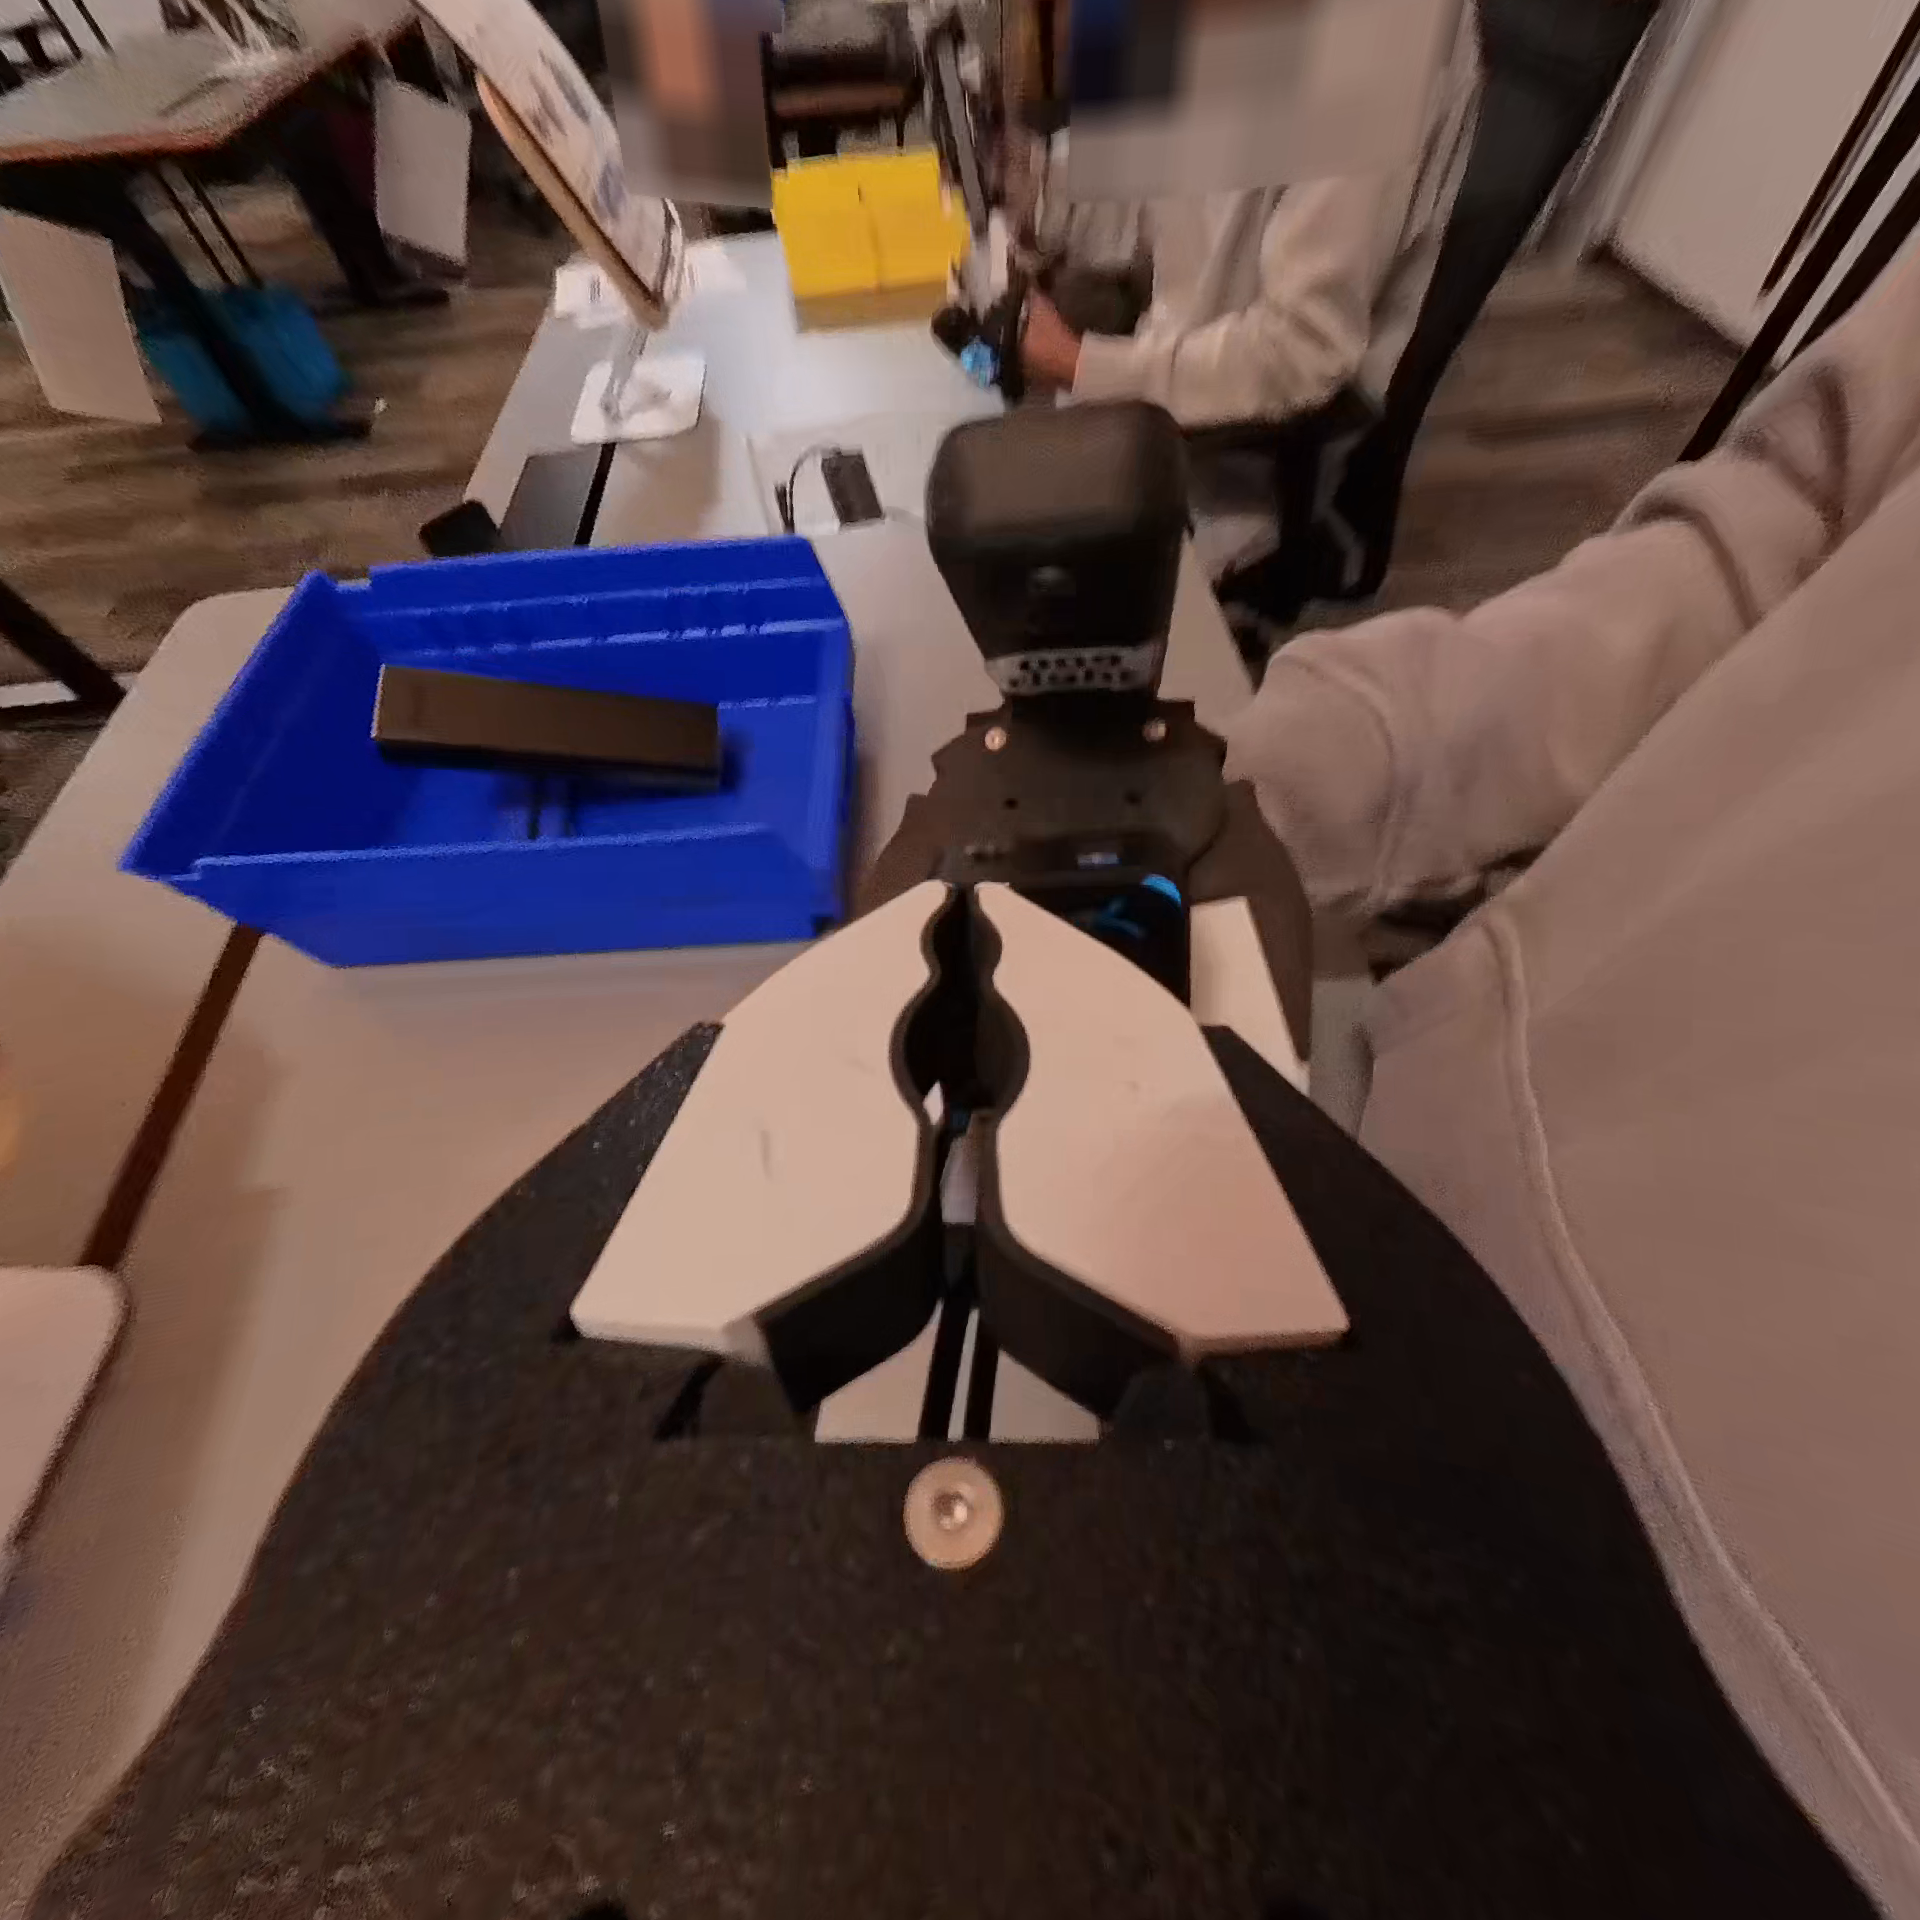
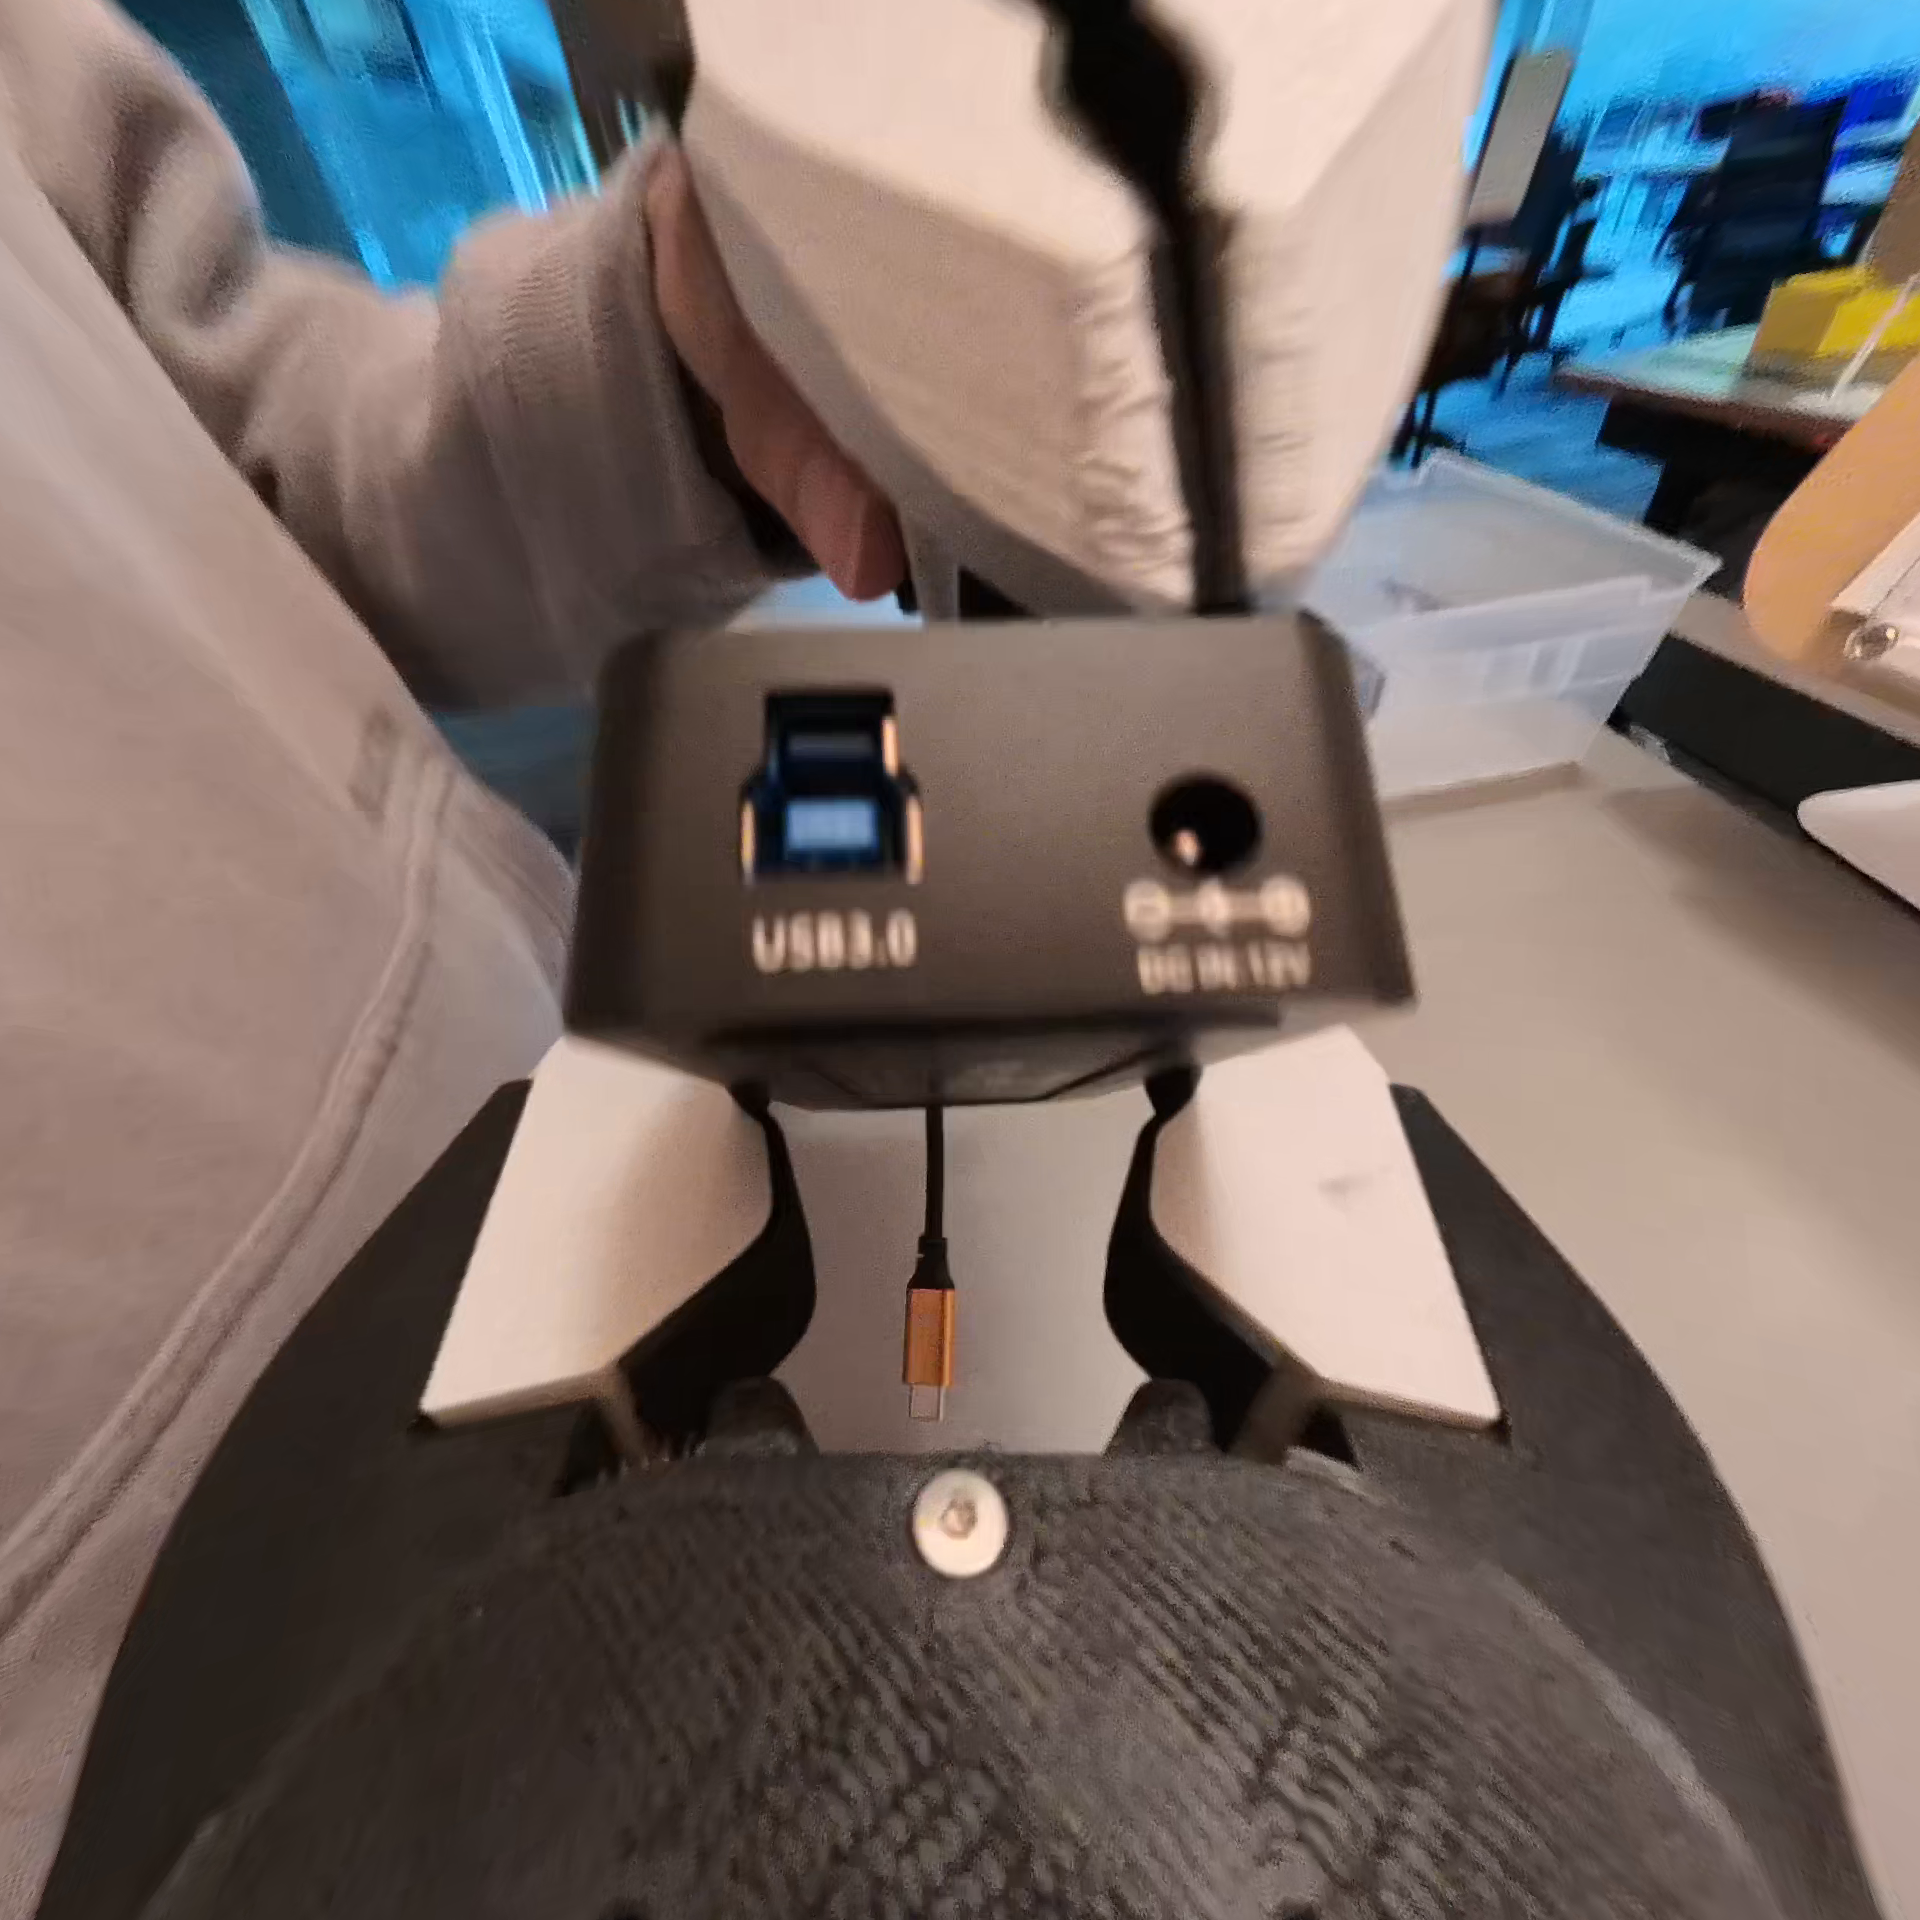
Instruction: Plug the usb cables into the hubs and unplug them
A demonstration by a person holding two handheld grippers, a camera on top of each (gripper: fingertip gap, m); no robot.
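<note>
My right gripper (image 2: 956,1049) is shut on a black USB hub (image 2: 987,831) and holds it above the white table (image 2: 1610,1091). The hub's end, with a blue port and a round socket, faces the camera. A thin black cable with an orange connector (image 2: 928,1335) hangs below the hub. My left gripper (image 1: 961,899) is shut, its white fingers (image 1: 831,1091) meeting at the tips, right at the hub's far end (image 1: 1117,940). It also shows from the right wrist view (image 2: 1195,561). A thin black cable (image 1: 956,1371) shows through the gap behind the tips.
A blue bin (image 1: 312,873) holding a second black hub (image 1: 551,722) stands on the table at the left. A clear plastic tub (image 2: 1507,644) sits beyond the hub. Yellow boxes (image 1: 873,239) and another person stand at the far table. My operator's sleeve (image 1: 1558,727) fills the right.
</note>
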